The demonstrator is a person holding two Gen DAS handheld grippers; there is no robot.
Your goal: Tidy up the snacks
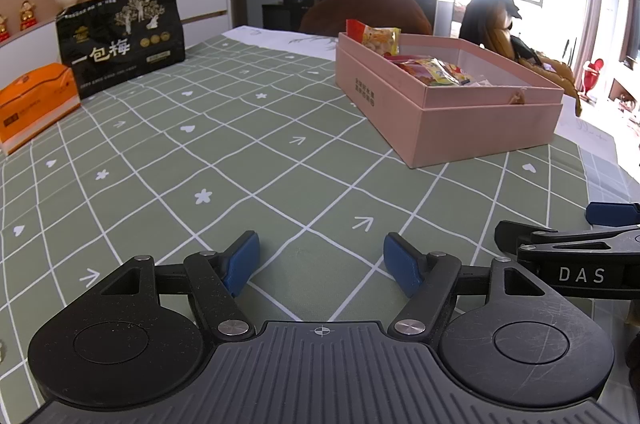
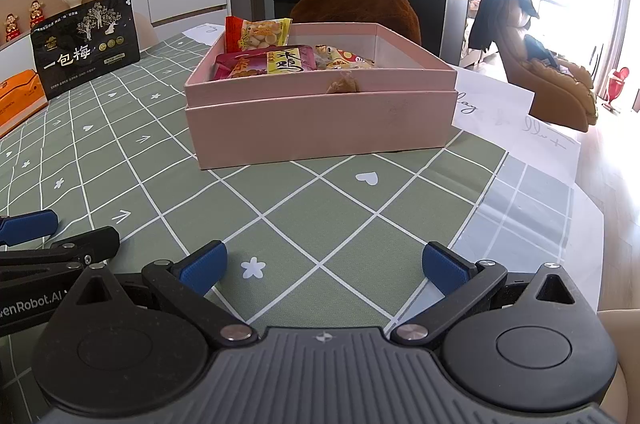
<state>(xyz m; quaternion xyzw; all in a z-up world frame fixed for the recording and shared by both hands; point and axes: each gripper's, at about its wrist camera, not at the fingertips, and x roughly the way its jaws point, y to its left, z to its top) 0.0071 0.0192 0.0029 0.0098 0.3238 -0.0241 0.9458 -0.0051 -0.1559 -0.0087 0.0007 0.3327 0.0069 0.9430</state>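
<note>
A pink box [image 2: 316,120] stands on the green checked tablecloth and holds several snack packets [image 2: 276,60]. It also shows in the left wrist view [image 1: 480,128], with packets [image 1: 436,70] inside. My left gripper [image 1: 320,264] is open and empty, low over the cloth, well short of the box. My right gripper [image 2: 324,264] is open and empty, in front of the box. Each gripper shows at the edge of the other's view, the right one [image 1: 568,244] and the left one [image 2: 40,236].
A black snack bag [image 1: 120,40] stands upright at the far left beside an orange box [image 1: 36,100]. Both show in the right wrist view, the bag [image 2: 86,42] and the box [image 2: 20,96]. A white paper [image 2: 516,120] lies at the table's right edge. Chairs stand beyond.
</note>
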